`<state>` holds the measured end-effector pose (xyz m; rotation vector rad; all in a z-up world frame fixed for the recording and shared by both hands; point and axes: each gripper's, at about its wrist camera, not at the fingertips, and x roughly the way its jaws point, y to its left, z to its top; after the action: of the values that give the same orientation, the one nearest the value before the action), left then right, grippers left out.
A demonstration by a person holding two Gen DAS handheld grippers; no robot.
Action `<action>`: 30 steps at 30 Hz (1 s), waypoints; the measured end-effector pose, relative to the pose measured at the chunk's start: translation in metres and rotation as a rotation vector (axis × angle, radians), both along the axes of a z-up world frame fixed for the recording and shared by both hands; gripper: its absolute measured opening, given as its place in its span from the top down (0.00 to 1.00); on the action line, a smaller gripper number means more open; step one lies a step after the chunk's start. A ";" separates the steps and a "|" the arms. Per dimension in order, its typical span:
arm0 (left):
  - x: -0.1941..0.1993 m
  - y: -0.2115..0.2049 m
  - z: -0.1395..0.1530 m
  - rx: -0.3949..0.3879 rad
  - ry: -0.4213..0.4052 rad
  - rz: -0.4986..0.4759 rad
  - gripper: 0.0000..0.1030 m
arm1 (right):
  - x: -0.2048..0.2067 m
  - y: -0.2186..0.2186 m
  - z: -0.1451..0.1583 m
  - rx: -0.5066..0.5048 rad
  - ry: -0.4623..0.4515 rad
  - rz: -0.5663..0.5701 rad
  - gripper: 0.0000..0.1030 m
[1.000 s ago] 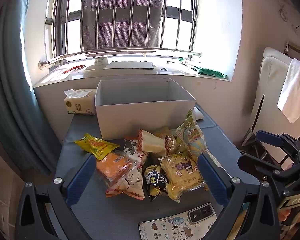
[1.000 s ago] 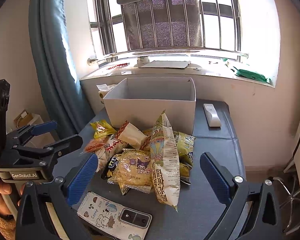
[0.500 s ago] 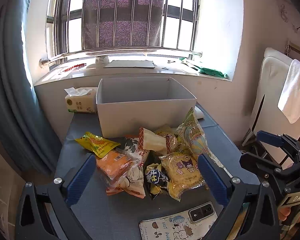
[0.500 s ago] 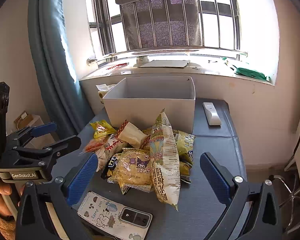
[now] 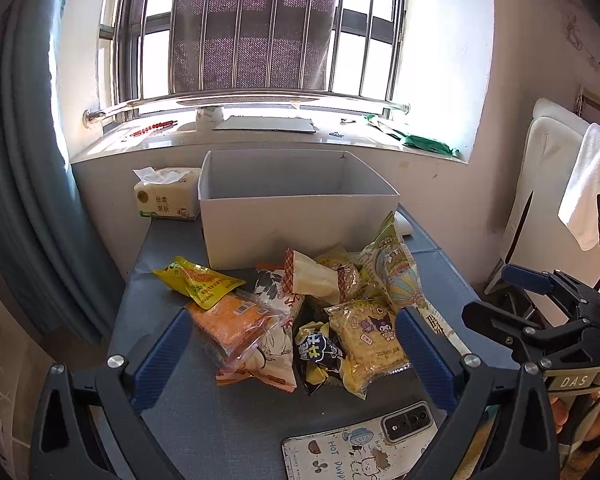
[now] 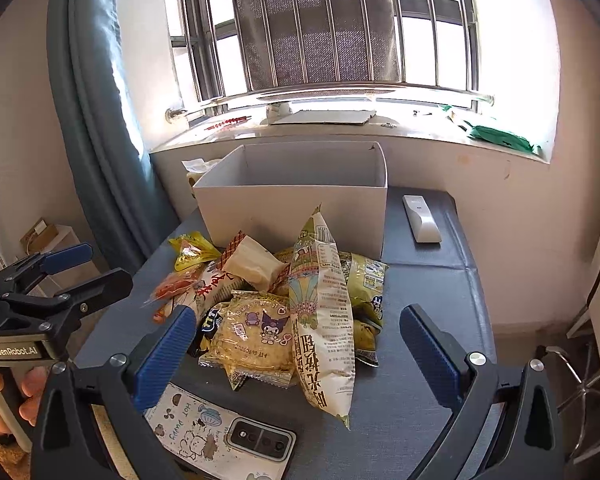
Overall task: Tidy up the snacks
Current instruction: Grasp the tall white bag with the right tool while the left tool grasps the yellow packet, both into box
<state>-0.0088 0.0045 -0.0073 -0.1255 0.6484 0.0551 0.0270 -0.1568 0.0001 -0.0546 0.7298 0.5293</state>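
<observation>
Left wrist view: left tool spread wide, holding nothing, poised over the near edge of the snack pile. Orange packet at 11 o'clock of the tool's centre, partly under the yellow packet; cartoon-print cracker pack at 3 o'clock, just inside the right finger. Grey box at 12 o'clock beyond the pile, its floor hidden. Best first pick, as a judgement — the orange packet: topmost, close, flat. Pinch a sealed edge, not the puffed middle, and keep off the phone at 6 o'clock on the surface.

Right wrist view: right tool likewise apart and unloaded. Tall upright chip bag at 12 o'clock, leaning on the heap — likely to topple if neighbours shift, so lift straight up. Remote at 2 o'clock, well apart from the snacks. Left tool visible at 9 o'clock; stagger the reaches to avoid crossing.
</observation>
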 end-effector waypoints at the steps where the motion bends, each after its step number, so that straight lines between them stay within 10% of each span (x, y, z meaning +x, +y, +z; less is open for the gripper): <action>1: 0.000 0.002 -0.001 -0.007 0.003 0.002 0.00 | 0.007 0.002 -0.005 0.005 0.018 0.009 0.00; 9: -0.002 0.029 -0.017 -0.078 0.037 0.053 0.00 | 0.064 0.019 -0.052 -0.017 0.158 0.019 0.03; 12: -0.003 0.043 -0.024 -0.119 0.052 0.082 0.00 | 0.079 0.025 -0.073 -0.060 0.239 0.009 0.48; 15: -0.002 0.057 -0.031 -0.168 0.072 0.111 0.00 | 0.079 0.024 -0.077 -0.052 0.250 0.017 0.62; 30: 0.121 0.150 -0.093 -0.326 0.315 0.331 0.00 | 0.047 -0.016 -0.015 0.105 0.130 0.018 0.63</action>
<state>0.1124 0.1546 -0.1005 -0.5470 0.9432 0.2927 0.0742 -0.1728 -0.0154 0.0721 0.8272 0.5913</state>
